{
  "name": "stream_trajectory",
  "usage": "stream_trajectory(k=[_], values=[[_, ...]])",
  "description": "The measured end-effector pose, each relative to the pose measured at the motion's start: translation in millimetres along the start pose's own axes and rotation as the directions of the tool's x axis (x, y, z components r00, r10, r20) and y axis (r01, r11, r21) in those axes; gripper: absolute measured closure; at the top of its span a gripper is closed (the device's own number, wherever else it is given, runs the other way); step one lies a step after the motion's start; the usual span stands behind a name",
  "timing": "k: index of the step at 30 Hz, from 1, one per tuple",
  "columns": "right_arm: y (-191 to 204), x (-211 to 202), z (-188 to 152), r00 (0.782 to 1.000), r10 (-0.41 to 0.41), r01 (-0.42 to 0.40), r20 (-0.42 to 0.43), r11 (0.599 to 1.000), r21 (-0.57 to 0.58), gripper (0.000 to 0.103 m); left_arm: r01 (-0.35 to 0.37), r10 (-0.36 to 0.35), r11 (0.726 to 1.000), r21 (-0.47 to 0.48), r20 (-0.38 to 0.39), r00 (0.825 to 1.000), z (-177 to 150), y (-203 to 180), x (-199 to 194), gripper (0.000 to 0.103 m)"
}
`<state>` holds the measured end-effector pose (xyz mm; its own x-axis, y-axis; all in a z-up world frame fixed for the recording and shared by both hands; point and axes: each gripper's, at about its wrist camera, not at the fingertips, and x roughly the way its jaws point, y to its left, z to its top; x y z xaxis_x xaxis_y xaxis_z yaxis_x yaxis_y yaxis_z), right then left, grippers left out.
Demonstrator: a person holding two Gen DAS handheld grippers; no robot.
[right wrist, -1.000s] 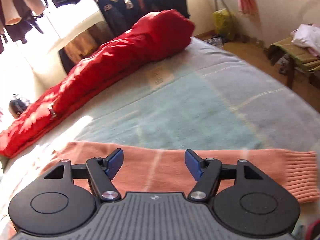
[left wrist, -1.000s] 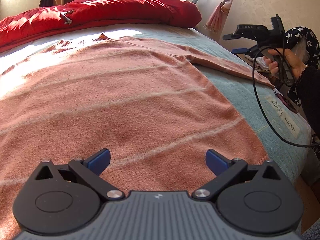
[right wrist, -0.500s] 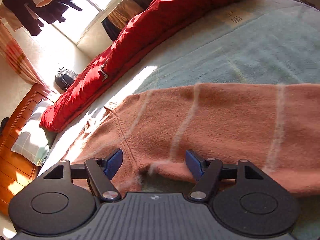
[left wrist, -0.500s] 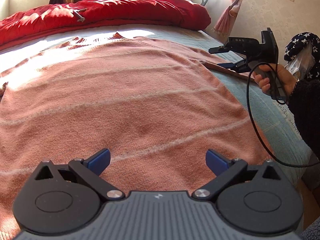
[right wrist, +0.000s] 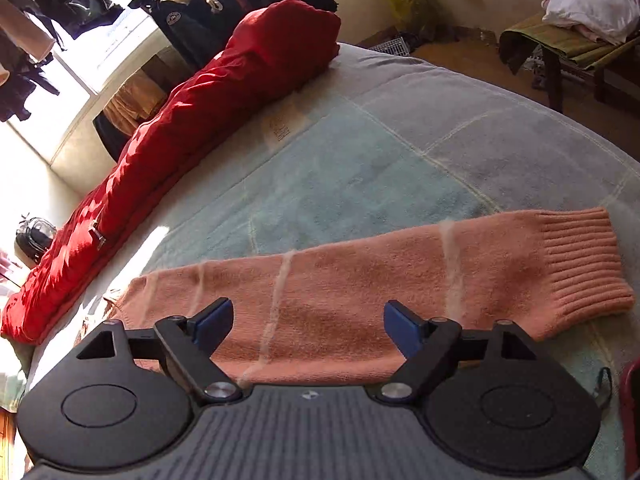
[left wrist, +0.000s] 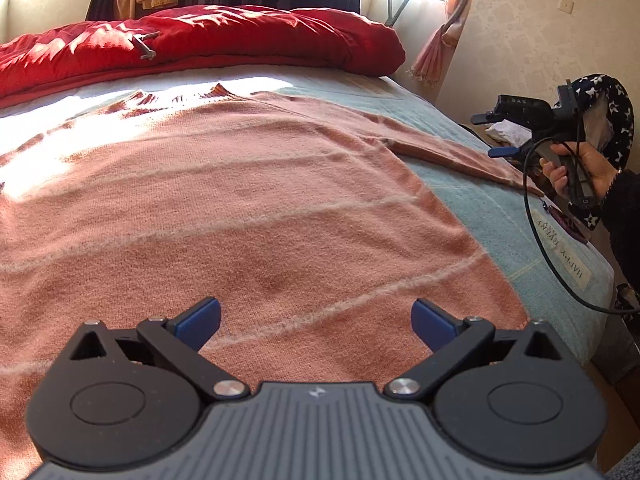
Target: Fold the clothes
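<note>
A salmon-pink knitted sweater (left wrist: 240, 208) with pale stripes lies spread flat on the bed. My left gripper (left wrist: 316, 322) hovers open over its lower hem, nothing between the blue pads. The sweater's right sleeve (right wrist: 400, 280) stretches out sideways, ending in a ribbed cuff (right wrist: 580, 268). My right gripper (right wrist: 308, 326) is open just above the middle of that sleeve. From the left wrist view, a hand holds the right gripper (left wrist: 516, 136) beside the bed, over the sleeve end.
A red duvet (left wrist: 200, 44) is bunched along the far side of the bed. The light blue bedcover (right wrist: 360, 160) lies under the sweater. Its edge (left wrist: 580, 272) drops off at the right. A bench with folded laundry (right wrist: 580, 16) stands beyond.
The right gripper has swung back from the sleeve's shoulder end towards the middle of the sleeve, so the cuff shows again. The left gripper has barely moved. Both stay open.
</note>
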<state>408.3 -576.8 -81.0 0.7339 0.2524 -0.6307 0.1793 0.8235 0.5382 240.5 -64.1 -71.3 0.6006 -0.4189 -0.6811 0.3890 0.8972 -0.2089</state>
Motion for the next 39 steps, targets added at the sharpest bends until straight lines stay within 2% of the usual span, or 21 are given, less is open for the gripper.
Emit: stream_trajectory(k=[4, 8, 11, 13, 16, 19, 22, 25, 28, 30, 33, 36, 38, 39], values=[[61.2, 46.4, 13.0, 0.994, 0.103, -0.105, -0.029, 0.990, -0.091, 0.014, 0.003, -0.003, 1.000, -0.013, 0.005, 1.000, 0.5, 2.3, -0.2, 0.002], [98.9, 107.8, 15.9, 0.985, 0.160, -0.167, -0.068, 0.981, -0.102, 0.014, -0.024, 0.024, 1.000, -0.020, 0.003, 1.000, 1.1, 6.7, 0.2, 0.002], [91.9, 134.6, 12.7, 0.990, 0.122, -0.127, -0.063, 0.990, -0.067, 0.014, -0.044, 0.044, 0.999, -0.026, 0.001, 0.999, 2.1, 11.8, 1.0, 0.002], [74.6, 132.3, 9.8, 0.987, 0.156, -0.157, -0.032, 0.987, -0.035, 0.014, -0.053, 0.053, 0.998, -0.022, 0.000, 0.999, 1.9, 12.7, 2.1, 0.002], [46.7, 108.2, 9.1, 0.988, 0.157, -0.157, 0.000, 0.988, -0.006, 0.014, -0.064, 0.064, 0.998, -0.006, 0.000, 0.998, 0.4, 10.5, 4.5, 0.002], [16.2, 70.1, 11.1, 0.996, 0.094, -0.093, 0.012, 0.996, -0.010, 0.014, -0.074, 0.074, 0.997, 0.009, 0.000, 0.997, -1.1, 8.3, 7.0, 0.002], [-18.1, 28.8, 12.4, 0.999, -0.006, 0.006, 0.049, 1.000, -0.010, 0.006, -0.056, 0.056, 0.998, 0.019, -0.003, 0.998, -3.3, 3.8, 6.4, 0.002], [-56.8, -5.6, 13.5, 0.991, -0.109, 0.107, 0.077, 0.994, 0.033, 0.005, -0.054, 0.054, 0.998, 0.036, -0.006, 0.999, -4.3, -2.7, 4.9, 0.002], [-82.6, -28.4, 16.5, 0.956, -0.277, 0.265, 0.096, 0.956, 0.122, 0.005, -0.049, 0.049, 0.998, 0.034, 0.000, 0.999, -3.5, -7.3, 1.6, 0.002], [-86.9, -39.3, 15.4, 0.960, -0.252, 0.235, 0.123, 0.962, 0.137, 0.004, -0.044, 0.044, 0.998, 0.042, 0.004, 0.999, -3.0, -10.6, -0.6, 0.002], [-72.4, -37.0, 11.9, 0.989, -0.097, 0.084, 0.109, 0.990, 0.115, 0.001, -0.052, 0.052, 0.997, 0.056, 0.002, 0.999, -2.0, -14.6, -1.4, 0.002], [-48.9, -21.2, 6.9, 0.998, -0.017, 0.013, 0.069, 0.998, 0.054, 0.000, -0.059, 0.059, 0.997, 0.052, 0.001, 0.998, -1.7, -15.8, -3.6, 0.002], [-40.7, -8.8, 3.7, 0.998, -0.050, 0.049, 0.028, 0.998, 0.030, 0.000, -0.058, 0.058, 0.997, 0.056, 0.007, 0.998, -2.6, -14.8, -8.9, 0.002], [-41.5, -4.6, 2.3, 0.995, -0.095, 0.095, 0.013, 0.995, 0.040, 0.000, -0.058, 0.057, 0.997, 0.058, 0.010, 0.998, -3.0, -14.3, -11.6, 0.002]])
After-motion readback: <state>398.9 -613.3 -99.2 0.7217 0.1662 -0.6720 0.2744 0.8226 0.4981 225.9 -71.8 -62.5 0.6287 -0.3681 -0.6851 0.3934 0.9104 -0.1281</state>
